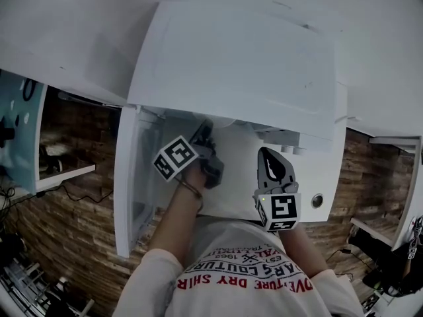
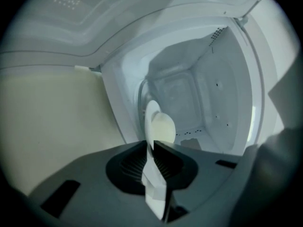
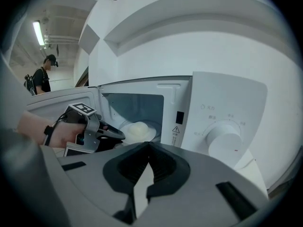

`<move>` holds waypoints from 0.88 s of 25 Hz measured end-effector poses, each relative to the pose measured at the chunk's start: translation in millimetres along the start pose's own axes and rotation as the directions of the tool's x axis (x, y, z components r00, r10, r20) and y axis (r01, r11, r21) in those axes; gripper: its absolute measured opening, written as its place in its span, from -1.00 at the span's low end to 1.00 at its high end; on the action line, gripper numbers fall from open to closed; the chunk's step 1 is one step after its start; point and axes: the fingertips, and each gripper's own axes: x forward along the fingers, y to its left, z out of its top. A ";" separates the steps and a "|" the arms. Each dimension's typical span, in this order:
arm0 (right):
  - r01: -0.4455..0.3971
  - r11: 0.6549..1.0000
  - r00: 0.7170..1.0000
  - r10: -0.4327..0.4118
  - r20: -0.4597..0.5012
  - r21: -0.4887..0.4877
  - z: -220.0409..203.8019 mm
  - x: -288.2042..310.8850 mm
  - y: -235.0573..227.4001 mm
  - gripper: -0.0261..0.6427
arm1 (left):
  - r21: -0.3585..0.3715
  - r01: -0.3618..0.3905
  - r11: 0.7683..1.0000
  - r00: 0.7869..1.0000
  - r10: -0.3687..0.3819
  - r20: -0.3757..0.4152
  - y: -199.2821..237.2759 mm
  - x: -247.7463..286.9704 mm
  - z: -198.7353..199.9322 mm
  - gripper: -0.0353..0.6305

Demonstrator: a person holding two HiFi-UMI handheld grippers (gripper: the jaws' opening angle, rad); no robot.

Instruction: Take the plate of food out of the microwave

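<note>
— Grip on the round white plate (image 2: pixel 150 122) first?

— Done already. Left gripper (image 2: pixel 150 143) clamped on the near rim, seen edge-on, with a pale rounded mound of food (image 2: pixel 163 129) riding on top. Sits inside the cavity of the boxy white microwave oven (image 1: pixel 238 65), not yet out.

— Best way to bring it out?

— Draw straight back, slowly, and keep the rim level. Held by one edge only, so likely to droop at the far side and let the food slide. Probably worth a slight lift to clear the sill of the opening.

— And the right gripper (image 1: pixel 272 160)?

— Closed on nothing, hanging in front of the control panel near the round white dial (image 3: pixel 223 138), well apart from the plate. Could open and come under the free edge as a second support once clear of the cavity.

— Anything in the way?

— Flat white door (image 1: pixel 129 177) swung open on the left, just beside the left forearm; mind the elbow on the way back. Brown wooden planking (image 1: pixel 73 223) on both sides and a standing person (image 3: pixel 42 77) far off in the right gripper view, neither near the path.
</note>
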 end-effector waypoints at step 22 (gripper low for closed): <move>-0.016 1.000 1.000 0.015 0.011 0.019 -6.4 -28.6 2.5 -0.89 | -0.124 0.238 0.963 0.971 -0.234 0.048 -26.6 -47.3 -21.7 -0.85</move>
